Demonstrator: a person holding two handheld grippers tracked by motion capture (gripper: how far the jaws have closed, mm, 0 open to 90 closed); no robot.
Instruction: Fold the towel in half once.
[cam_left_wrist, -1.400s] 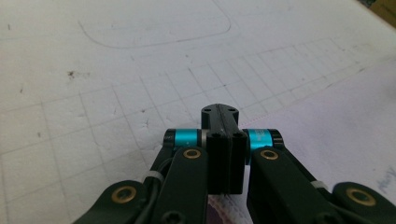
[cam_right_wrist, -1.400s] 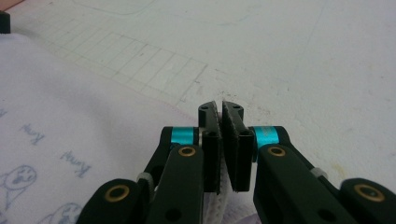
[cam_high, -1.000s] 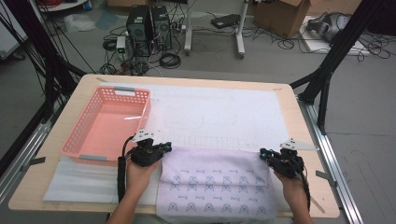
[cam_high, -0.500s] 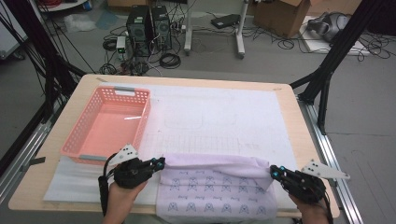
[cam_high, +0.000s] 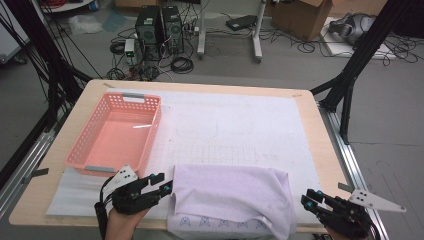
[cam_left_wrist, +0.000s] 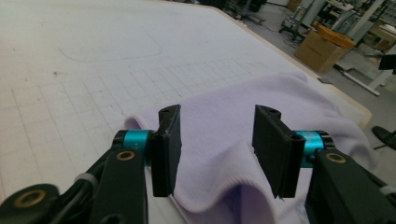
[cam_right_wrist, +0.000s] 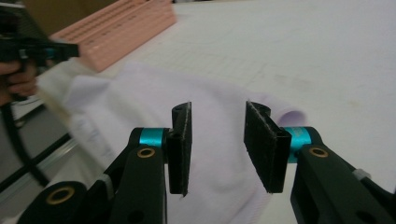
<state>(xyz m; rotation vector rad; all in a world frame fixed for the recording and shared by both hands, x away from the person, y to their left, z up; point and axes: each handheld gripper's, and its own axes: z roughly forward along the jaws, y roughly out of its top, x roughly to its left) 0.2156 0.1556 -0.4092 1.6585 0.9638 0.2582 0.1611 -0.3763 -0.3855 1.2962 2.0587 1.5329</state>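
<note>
Fold's laid over & both sets of jaws have just been opening, left gripper (cam_left_wrist: 217, 149) & right gripper (cam_right_wrist: 218, 147) apart w/ the lilac cloth (cam_high: 232, 197) slack between, unpinched — best back out low & straight, no snagging the fold.

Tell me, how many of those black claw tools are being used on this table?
2. The left gripper sits at the folded lavender cloth's left edge; the right gripper is off its right edge. Both stand open, nothing pinched.
</note>
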